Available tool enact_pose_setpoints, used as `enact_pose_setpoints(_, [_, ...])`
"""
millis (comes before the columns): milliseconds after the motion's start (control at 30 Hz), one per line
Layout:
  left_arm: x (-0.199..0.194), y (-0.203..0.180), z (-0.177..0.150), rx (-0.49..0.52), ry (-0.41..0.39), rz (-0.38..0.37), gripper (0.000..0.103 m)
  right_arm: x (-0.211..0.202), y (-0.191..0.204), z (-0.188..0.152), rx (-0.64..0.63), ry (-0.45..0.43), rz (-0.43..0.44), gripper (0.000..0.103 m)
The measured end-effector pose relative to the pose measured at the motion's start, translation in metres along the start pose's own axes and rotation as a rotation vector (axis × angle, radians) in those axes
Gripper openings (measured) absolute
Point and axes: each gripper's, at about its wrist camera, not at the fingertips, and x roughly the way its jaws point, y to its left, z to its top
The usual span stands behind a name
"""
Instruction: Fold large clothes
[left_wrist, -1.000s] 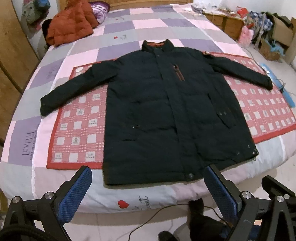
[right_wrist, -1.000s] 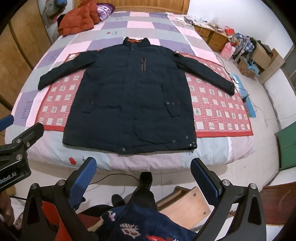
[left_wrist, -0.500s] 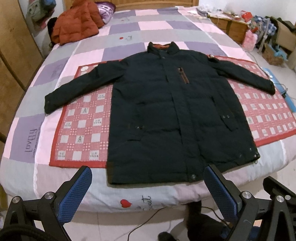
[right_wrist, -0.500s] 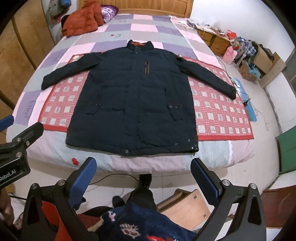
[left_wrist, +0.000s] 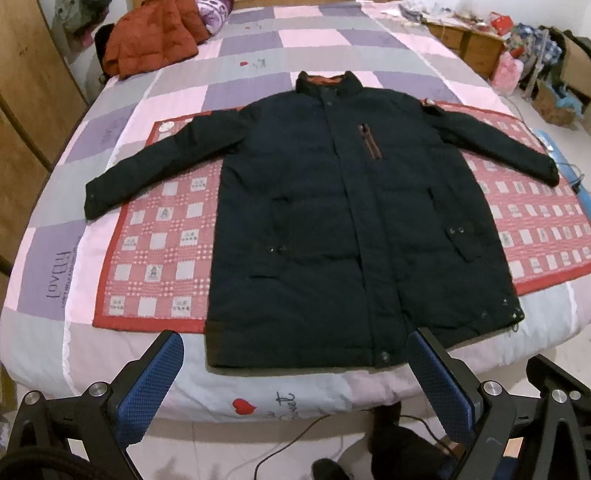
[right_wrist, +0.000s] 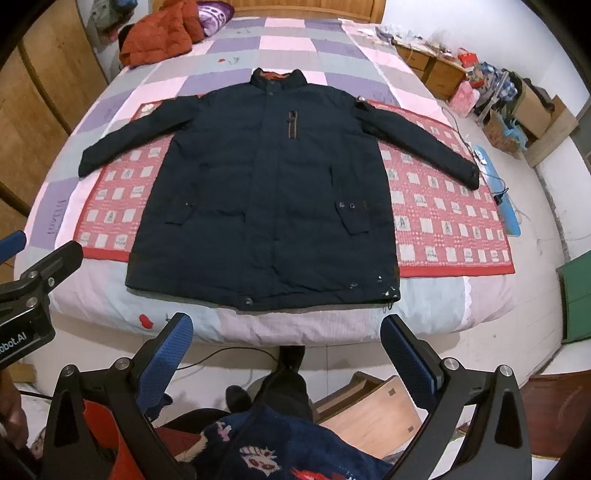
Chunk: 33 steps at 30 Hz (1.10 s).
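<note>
A large dark navy padded coat (left_wrist: 332, 221) lies flat and face up on the bed, collar far, hem near, both sleeves spread out to the sides. It also shows in the right wrist view (right_wrist: 266, 192). My left gripper (left_wrist: 295, 369) is open and empty, held above the floor just short of the hem. My right gripper (right_wrist: 288, 343) is open and empty, in front of the bed's near edge, below the hem. The left gripper's body (right_wrist: 33, 299) shows at the left of the right wrist view.
A red checked mat (left_wrist: 155, 251) lies under the coat on a purple, pink and grey quilt (left_wrist: 258, 44). An orange jacket (left_wrist: 151, 37) sits at the far left corner. Wooden wardrobe (left_wrist: 22, 110) on the left. Cluttered boxes (right_wrist: 532, 107) on the right. A cable (right_wrist: 236, 350) runs on the floor.
Both grippers have moved closer to the bed and coat; the coat fills more of both views. Both stay open.
</note>
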Motion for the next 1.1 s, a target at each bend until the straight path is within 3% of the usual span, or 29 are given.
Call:
enact_pose_setpoints(367, [0.028,-0.023,0.022,-0.015,0.060,0.010,0.101,0.031,-0.031,0.026,0.003,0.060,0.021,0.103])
enact_pose_setpoints(833, [0.102,-0.061,0.076,-0.076,0.148,0.037,0.101,0.100,-0.080,0.093,-0.013,0.133,0.068,0.103])
enact_pose_setpoints(933, [0.124,-0.063,0.085,-0.099,0.141,0.053,0.101,0.119,-0.086,0.110,-0.045,0.102,0.082,0.103])
enact_pose_setpoints(1100, [0.179,-0.049,0.094,-0.144,0.150,0.074,0.101,0.159,-0.087,0.138,-0.130,-0.033,0.077,0.103])
